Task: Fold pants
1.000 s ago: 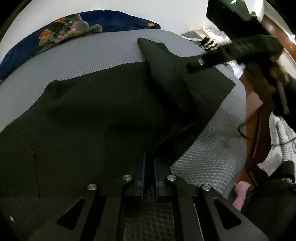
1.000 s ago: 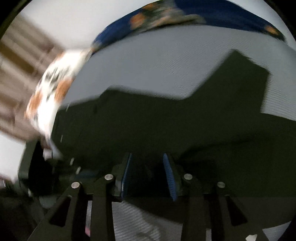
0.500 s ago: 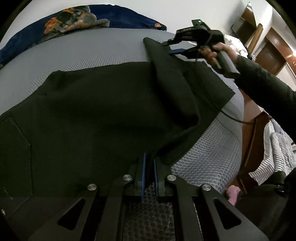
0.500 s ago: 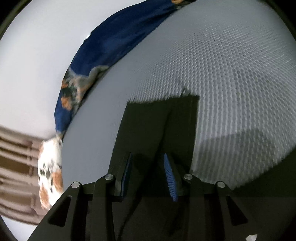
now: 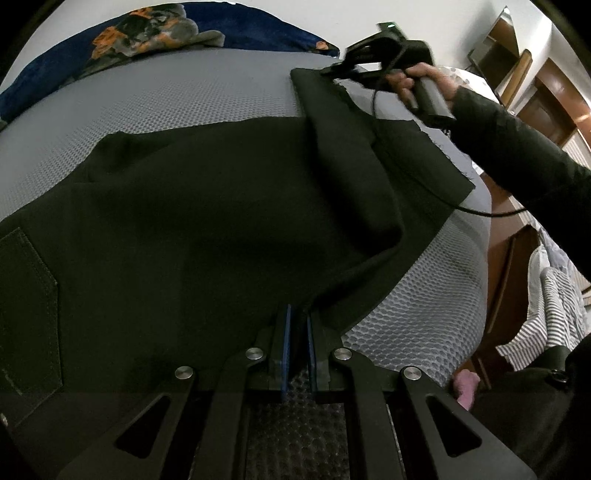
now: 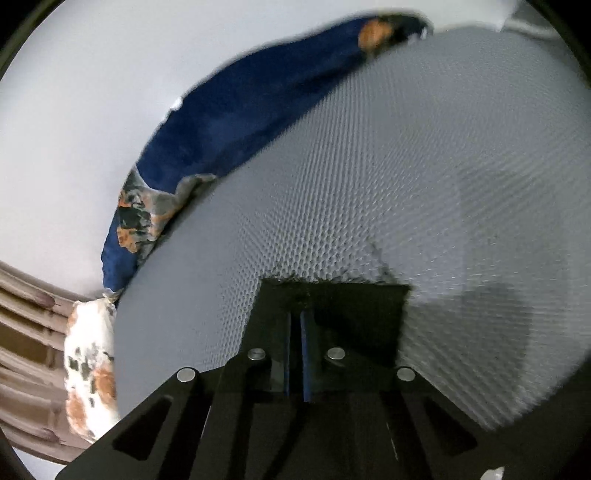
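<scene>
Black pants lie spread on a grey mesh bed cover. My left gripper is shut on the near edge of the pants, where the fabric bunches into a fold. One leg is folded over to the right; my right gripper holds its hem at the far end. In the right wrist view the right gripper is shut on the black hem, which shows as a small dark rectangle on the bed cover.
A dark blue blanket with orange patches lies along the bed's far edge, also in the right wrist view. Striped cloth and wooden furniture stand to the right of the bed. A cable trails from the right gripper.
My right gripper moved to the leg's hem and closed on it, having been open. The left gripper stayed shut on the near edge, barely moving.
</scene>
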The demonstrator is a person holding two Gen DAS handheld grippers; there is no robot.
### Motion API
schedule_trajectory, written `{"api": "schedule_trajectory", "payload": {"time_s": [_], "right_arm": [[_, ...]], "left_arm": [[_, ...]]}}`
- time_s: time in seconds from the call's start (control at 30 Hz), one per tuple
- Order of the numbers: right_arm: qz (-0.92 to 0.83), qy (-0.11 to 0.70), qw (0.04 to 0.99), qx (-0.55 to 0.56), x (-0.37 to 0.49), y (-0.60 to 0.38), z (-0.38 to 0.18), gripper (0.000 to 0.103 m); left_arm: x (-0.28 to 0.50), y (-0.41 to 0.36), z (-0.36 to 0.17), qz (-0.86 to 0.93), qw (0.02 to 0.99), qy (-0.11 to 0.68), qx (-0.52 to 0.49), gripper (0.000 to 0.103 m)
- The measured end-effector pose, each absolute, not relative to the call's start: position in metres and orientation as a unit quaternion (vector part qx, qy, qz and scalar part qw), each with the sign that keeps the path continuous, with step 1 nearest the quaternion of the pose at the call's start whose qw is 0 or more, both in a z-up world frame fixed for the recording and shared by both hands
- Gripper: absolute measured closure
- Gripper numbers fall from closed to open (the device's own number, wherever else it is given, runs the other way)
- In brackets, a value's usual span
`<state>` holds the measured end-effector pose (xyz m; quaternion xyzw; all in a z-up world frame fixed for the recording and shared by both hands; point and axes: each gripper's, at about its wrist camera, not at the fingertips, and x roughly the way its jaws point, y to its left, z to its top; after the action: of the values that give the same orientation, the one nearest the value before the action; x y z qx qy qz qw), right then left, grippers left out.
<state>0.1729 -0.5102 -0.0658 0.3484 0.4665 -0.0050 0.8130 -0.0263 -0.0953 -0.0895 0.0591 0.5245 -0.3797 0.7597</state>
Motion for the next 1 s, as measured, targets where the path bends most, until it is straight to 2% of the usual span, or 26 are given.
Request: {"api": "schedule_trajectory", "payload": {"time_s": [0.2, 0.4, 0.7, 1.0], "right_arm": [[-0.079, 0.42, 0.848, 0.313, 0.074, -0.539, -0.008, 0.1], [-0.175, 0.422, 0.842, 0.287, -0.005, -0.587, 0.039, 0.1], [-0.261, 0.478, 0.782, 0.302, -0.084, -0.61, -0.025, 0.101], [-0.263, 0.486, 0.779, 0.297, -0.092, -0.609, -0.035, 0.099]], "left_arm": [[-0.03, -0.098, -0.091, -0.388, 0.76, 0.516, 0.07, 0.095], [-0.032, -0.105, -0.089, -0.399, 0.76, 0.505, 0.087, 0.095], [-0.037, -0.116, -0.093, -0.406, 0.757, 0.499, 0.115, 0.095], [-0.036, -0.122, -0.096, -0.406, 0.755, 0.502, 0.118, 0.094]]}}
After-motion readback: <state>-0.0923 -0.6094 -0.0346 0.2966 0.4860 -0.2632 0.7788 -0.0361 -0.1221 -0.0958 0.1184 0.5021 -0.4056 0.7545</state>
